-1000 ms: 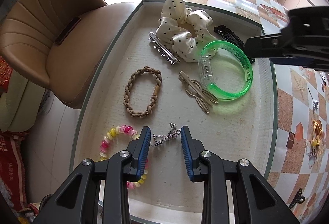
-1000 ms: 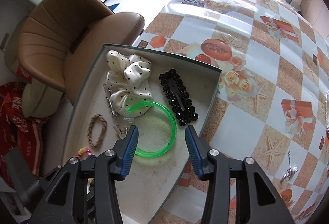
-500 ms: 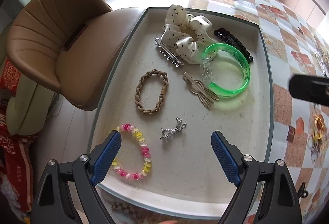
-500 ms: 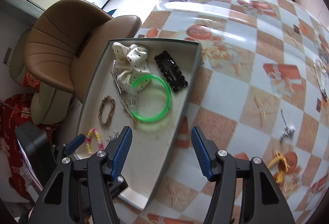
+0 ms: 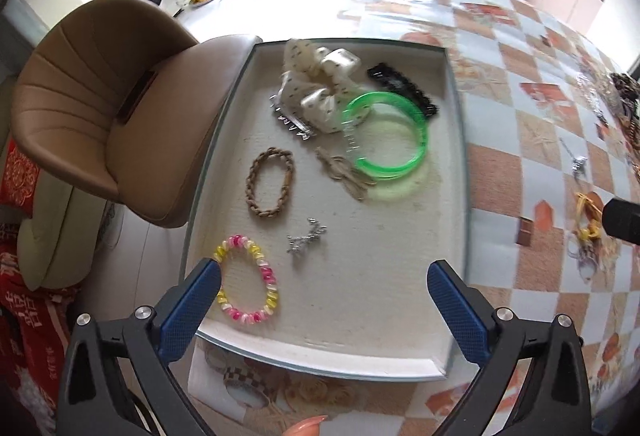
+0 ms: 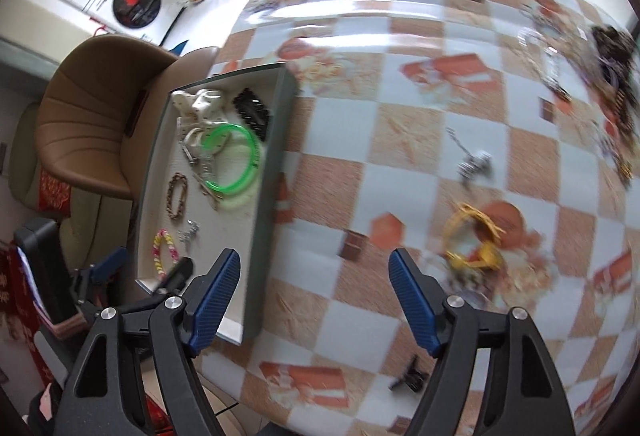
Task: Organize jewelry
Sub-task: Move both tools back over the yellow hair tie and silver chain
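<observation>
Now the left gripper (image 5: 324, 292) hangs over the near end of the shallow grey rectangular tray (image 5: 456, 140) with its blue-padded jaws spread wide and nothing between them. Inside the tray, at about 7 o'clock, lies a pink, yellow and white beaded bracelet (image 5: 248, 280), its glossy beads forming a loose oval just beside the left pad. Right of it, near the tray's middle, sits a small silver sparkly hair clip (image 5: 306, 241), lying free on the pale liner. At 10 o'clock there is a braided tan hair tie (image 5: 270, 182), an oval loop. Toward 1 o'clock lies the translucent bright green bangle (image 5: 386, 136), with a beige bow-shaped clip (image 5: 346, 172) just touching its near-left edge. Behind that, at 12 o'clock, sits a cream polka-dot fabric scrunchie (image 5: 320, 88), with a silver toothed metal clip (image 5: 288, 118) against its left side and a black beaded barrette (image 5: 404, 88) at the far right corner.

Over on the right, the right gripper (image 6: 314, 300) hovers above the checked orange-and-white patterned tabletop (image 6: 400, 164), jaws likewise released and wide apart, gripping nothing. At 2 o'clock from it lies a yellow hair accessory (image 6: 474, 236), blurred, and farther off a small silver trinket (image 6: 474, 164). A small black claw clip (image 6: 410, 378) rests near the tabletop's close edge. A dark heap of items (image 6: 614, 60) sits at the far right, too smeared to make out. A tan padded chair (image 5: 100, 104) stands at the tray's left. No writing is legible anywhere.
</observation>
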A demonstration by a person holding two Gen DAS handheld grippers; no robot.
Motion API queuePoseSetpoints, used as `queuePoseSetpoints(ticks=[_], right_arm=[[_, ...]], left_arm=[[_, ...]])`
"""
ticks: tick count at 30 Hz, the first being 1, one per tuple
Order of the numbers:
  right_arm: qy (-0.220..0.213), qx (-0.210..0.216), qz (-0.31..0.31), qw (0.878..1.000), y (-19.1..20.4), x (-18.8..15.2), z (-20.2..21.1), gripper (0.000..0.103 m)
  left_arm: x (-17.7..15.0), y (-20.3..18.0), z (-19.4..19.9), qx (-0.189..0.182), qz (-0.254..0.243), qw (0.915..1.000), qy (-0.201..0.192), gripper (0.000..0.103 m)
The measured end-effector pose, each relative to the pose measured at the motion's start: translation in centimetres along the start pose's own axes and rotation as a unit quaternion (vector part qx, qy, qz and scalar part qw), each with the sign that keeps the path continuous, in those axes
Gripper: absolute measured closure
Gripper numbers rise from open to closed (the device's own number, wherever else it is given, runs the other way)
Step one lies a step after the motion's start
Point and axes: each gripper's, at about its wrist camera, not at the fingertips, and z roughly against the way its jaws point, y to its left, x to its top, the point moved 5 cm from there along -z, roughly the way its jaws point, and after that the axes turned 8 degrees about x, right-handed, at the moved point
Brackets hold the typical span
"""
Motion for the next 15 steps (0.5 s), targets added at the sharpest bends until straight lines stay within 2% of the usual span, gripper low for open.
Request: queuePoseSetpoints(ticks=[7, 15], right_arm=[[-0.004, -0.03, -0.031, 0.999, -3.2, -1.9, 2.2, 0.023], [-0.007, -0.051, -0.095, 0.994, -8.2, -4.1, 4.1, 0.023]], left_arm=[[0.1, -2.2, 2.7, -0.01, -0.038, 0.9992, -0.01, 0.0], [0.8, -4.8, 4.6, -0.031, -0.046, 0.9984, -0.006, 0.0]])
